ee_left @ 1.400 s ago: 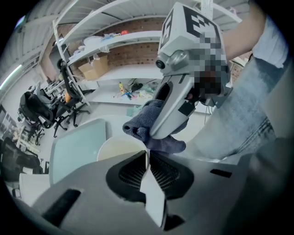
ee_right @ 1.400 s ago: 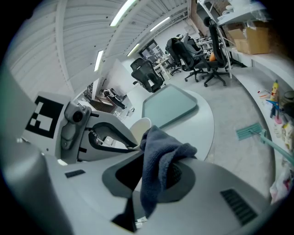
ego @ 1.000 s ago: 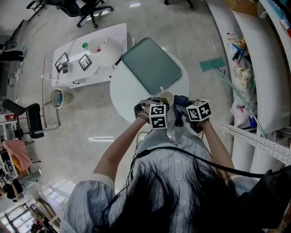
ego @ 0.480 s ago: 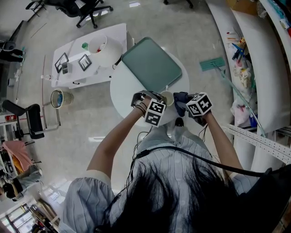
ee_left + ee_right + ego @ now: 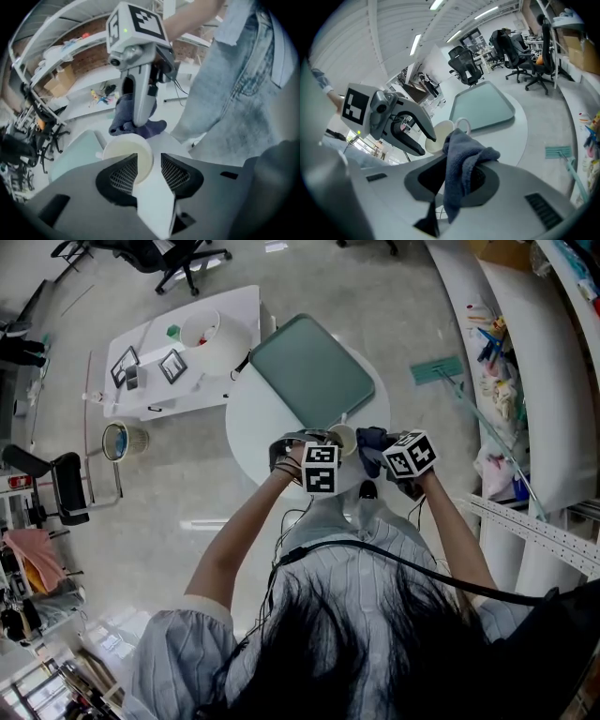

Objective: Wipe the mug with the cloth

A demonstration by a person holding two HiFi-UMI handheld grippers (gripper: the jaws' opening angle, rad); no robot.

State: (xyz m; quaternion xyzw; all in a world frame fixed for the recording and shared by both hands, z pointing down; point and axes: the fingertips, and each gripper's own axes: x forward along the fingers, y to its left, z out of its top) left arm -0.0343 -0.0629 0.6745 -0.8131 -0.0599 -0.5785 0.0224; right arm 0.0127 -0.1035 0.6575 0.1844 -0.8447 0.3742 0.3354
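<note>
"Starting with the largest item, what do you record?"

"One round white table (image 5: 251,432), with the person (image 5: 366,615) standing close against its near edge. A green tray (image 5: 311,371) lies flat on the far half."

"And the tools?"

"The left gripper (image 5: 150,161) has its jaws opening and its pads pressing on nothing. The wall of the mug (image 5: 126,151) shows in the gap between them, unpinched. The right gripper (image 5: 458,174) is clamped on the cloth (image 5: 465,152), which bunches above the jaws and hangs below them."

"Position of the mug?"

"It sits on the table just beside the tray's near corner, mouth up and handle towards the tray, between the two grippers."

"And the cloth?"

"It is dark blue-grey and held close by the mug's side. Whether the two touch, I cannot tell."
</note>
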